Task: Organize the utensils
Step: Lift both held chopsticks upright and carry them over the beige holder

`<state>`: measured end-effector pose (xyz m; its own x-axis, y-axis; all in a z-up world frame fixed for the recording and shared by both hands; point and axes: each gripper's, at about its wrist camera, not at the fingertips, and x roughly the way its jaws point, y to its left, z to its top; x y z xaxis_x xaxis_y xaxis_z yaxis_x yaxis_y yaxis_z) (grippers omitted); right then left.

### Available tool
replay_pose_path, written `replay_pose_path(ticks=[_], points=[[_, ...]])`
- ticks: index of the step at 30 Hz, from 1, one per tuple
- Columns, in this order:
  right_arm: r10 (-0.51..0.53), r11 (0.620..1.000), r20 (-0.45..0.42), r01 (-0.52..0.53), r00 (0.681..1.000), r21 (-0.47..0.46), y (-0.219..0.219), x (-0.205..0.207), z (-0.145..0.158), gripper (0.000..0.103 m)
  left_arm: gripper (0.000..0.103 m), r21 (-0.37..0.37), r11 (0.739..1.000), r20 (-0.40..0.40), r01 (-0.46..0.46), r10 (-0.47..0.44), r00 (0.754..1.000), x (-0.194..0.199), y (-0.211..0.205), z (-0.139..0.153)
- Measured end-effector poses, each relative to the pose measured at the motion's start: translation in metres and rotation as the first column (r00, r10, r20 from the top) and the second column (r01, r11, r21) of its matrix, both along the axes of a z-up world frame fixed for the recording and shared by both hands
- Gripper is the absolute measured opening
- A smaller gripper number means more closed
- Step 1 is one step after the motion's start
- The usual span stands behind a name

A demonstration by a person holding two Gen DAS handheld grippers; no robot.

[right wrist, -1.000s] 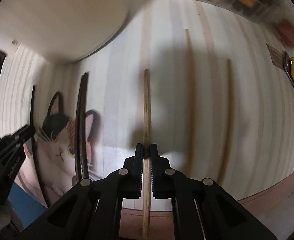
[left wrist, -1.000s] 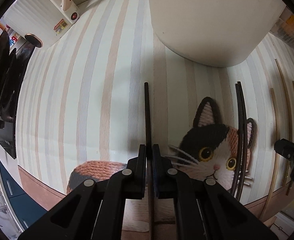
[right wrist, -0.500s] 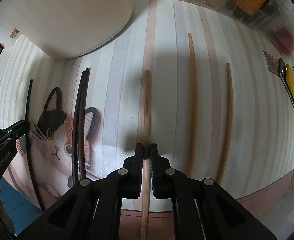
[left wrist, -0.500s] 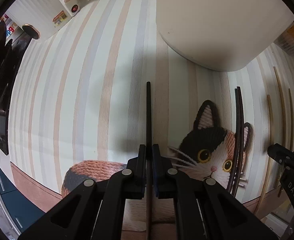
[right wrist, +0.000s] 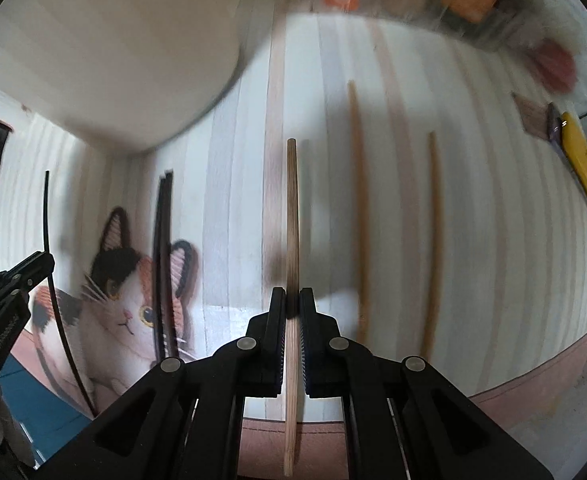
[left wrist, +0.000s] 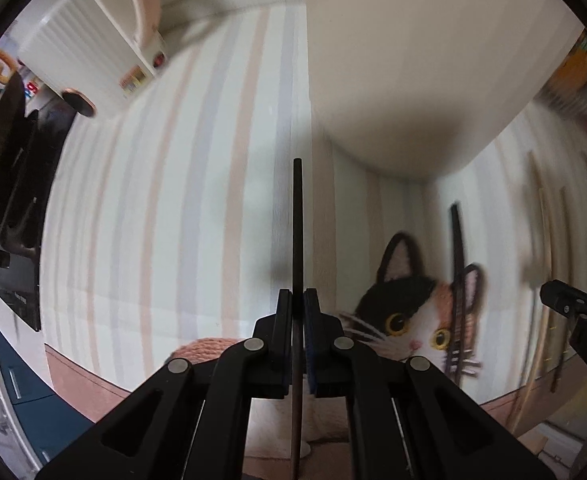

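The left gripper (left wrist: 298,300) is clenched on a black chopstick (left wrist: 297,232) whose long axis runs straight away from the camera, tip pointing far toward the white container (left wrist: 405,60), above the striped mat (left wrist: 153,200). The right gripper (right wrist: 292,300) grasps a wooden chopstick (right wrist: 292,220) the same way, lengthwise near to far. On the mat, two black chopsticks (right wrist: 162,256) lie across the cat picture (right wrist: 129,304) at left, and two wooden chopsticks (right wrist: 359,208) lie parallel at right.
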<state>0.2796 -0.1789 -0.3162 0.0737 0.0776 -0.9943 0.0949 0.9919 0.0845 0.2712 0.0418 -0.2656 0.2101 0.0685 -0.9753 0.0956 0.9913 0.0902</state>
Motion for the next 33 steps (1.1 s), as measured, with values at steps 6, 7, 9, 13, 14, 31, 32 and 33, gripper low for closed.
replay_pose_path(ticks=[6, 7, 9, 13, 14, 31, 32, 33], points=[[-0.014, 1.0, 0.119, 0.01, 0.993, 0.029, -0.006, 0.001, 0.047, 0.007, 0.003, -0.04, 0.999, 0.107, -0.003, 0.007, 0.994, -0.001, 0.0, 0.045], [-0.019, 0.999, 0.146, 0.014, 0.989, 0.033, -0.007, 0.001, 0.058, 0.007, 0.003, -0.042, 0.999, 0.127, -0.002, 0.007, 0.992, -0.002, -0.002, 0.052], [-0.02, 0.999, 0.187, 0.013, 0.982, 0.037, -0.007, 0.001, 0.075, 0.007, 0.003, -0.056, 0.998, 0.17, -0.005, 0.014, 0.985, -0.003, -0.002, 0.07], [-0.035, 0.997, 0.259, 0.018, 0.965, 0.071, -0.013, 0.005, 0.104, 0.007, 0.003, -0.082, 0.997, 0.237, -0.009, 0.028, 0.971, -0.01, -0.004, 0.103], [-0.037, 0.997, 0.272, 0.017, 0.962, 0.078, -0.017, 0.005, 0.108, 0.007, 0.003, -0.088, 0.996, 0.254, -0.008, 0.03, 0.967, -0.012, -0.004, 0.111], [-0.054, 0.987, 0.453, -0.021, 0.89, 0.16, -0.003, 0.037, 0.198, 0.007, 0.002, -0.14, 0.989, 0.412, -0.044, 0.099, 0.906, -0.004, 0.022, 0.205], [-0.058, 0.985, 0.461, -0.024, 0.886, 0.171, -0.002, 0.04, 0.204, 0.007, 0.002, -0.147, 0.988, 0.42, -0.044, 0.103, 0.902, -0.004, 0.024, 0.213], [-0.062, 0.983, 0.469, -0.027, 0.881, 0.179, -0.002, 0.043, 0.21, 0.007, 0.002, -0.151, 0.988, 0.427, -0.043, 0.105, 0.898, -0.004, 0.025, 0.219]])
